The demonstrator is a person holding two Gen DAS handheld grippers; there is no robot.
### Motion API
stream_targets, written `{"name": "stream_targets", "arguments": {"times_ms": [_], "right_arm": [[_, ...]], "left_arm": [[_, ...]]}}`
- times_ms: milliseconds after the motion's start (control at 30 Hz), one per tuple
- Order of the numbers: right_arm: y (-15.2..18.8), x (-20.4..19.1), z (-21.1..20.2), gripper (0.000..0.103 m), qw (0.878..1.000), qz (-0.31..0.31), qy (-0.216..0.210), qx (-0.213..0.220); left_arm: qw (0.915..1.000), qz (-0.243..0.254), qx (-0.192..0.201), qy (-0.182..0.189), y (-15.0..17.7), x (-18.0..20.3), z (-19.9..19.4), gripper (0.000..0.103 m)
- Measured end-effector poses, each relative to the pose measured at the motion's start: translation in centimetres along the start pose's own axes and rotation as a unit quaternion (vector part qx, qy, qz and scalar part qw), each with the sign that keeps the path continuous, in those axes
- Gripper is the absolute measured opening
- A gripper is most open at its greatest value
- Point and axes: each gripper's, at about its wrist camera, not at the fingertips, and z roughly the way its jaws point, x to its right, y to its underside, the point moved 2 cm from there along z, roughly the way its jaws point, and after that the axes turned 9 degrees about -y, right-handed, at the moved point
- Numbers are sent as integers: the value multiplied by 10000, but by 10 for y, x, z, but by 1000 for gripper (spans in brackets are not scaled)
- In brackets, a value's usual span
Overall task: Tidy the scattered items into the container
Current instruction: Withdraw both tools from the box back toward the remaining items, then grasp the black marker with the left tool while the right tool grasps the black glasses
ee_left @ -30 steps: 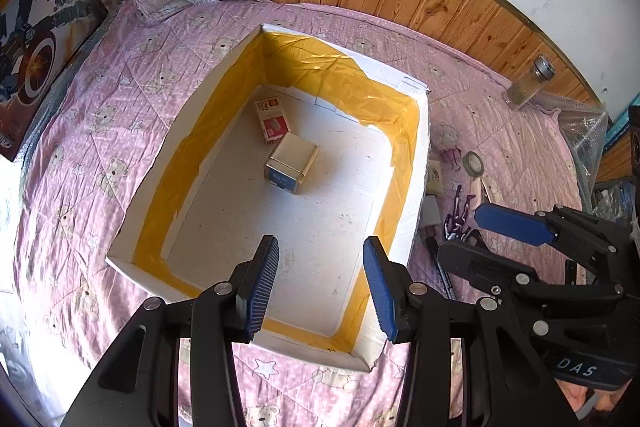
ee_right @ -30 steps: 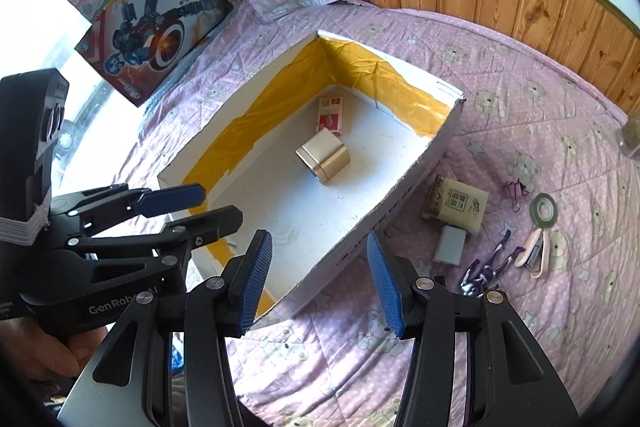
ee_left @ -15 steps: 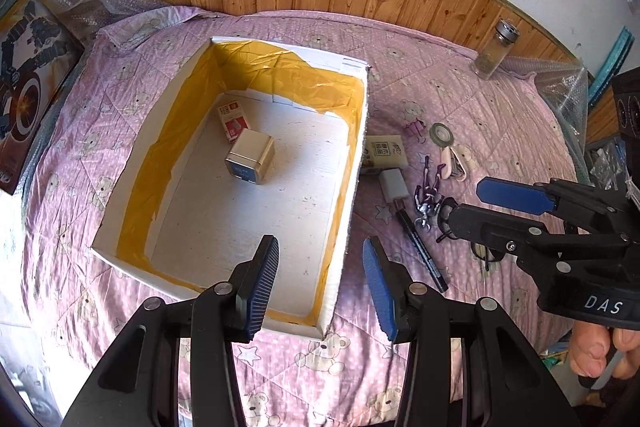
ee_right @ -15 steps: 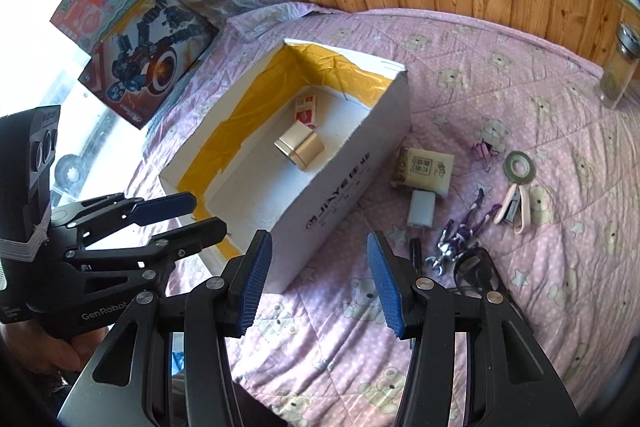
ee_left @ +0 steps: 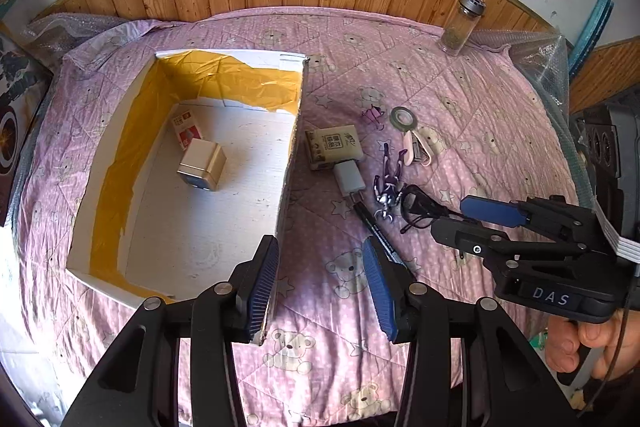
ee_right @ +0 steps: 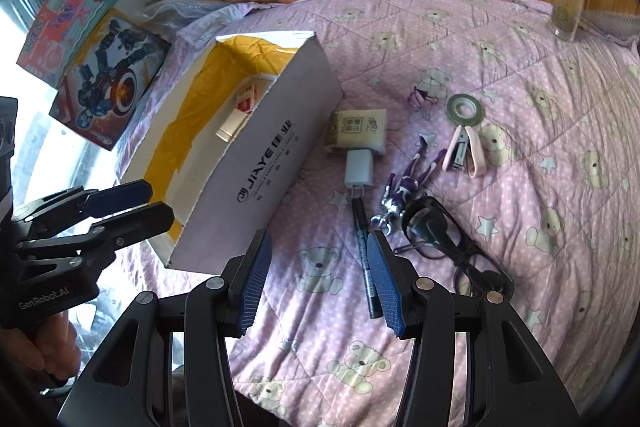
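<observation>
Two grippers hover with fingers spread and nothing between them. The right gripper is the nearer one to the scattered items: the black marker pen lies on the quilt just ahead of its right fingertip, its long axis running away from the fingers and leaning slightly left at the far end, so a grasp across the barrel looks to need only a small shift right and down. The left gripper hangs over the near right corner of the white box, released too. Beside the pen are black glasses and a purple figurine. Past the pen tip sit a white charger and a beige packet close against the box wall, then a pink stapler, a tape roll and a purple clip. Inside the box rest a gold tin and, behind it, a small red-and-white carton.
</observation>
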Motion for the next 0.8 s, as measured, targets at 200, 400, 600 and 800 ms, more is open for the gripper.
{"name": "stream_targets", "arguments": {"times_ms": [200, 400, 600, 800], "right_arm": [[14, 34, 0, 53, 9992, 259, 299, 6], [28, 75, 7, 53, 9963, 550, 660, -64], [30, 91, 31, 53, 9937, -5, 1067, -346], [27, 105, 69, 53, 9870, -671, 1189, -851]], "left_arm": [[9996, 141, -72, 221, -4, 23, 5, 46], [9975, 361, -297, 534, -5, 56, 20, 46], [9941, 397, -718, 709, 0, 85, 59, 47], [9910, 18, -1105, 755, 6, 90, 104, 47]]}}
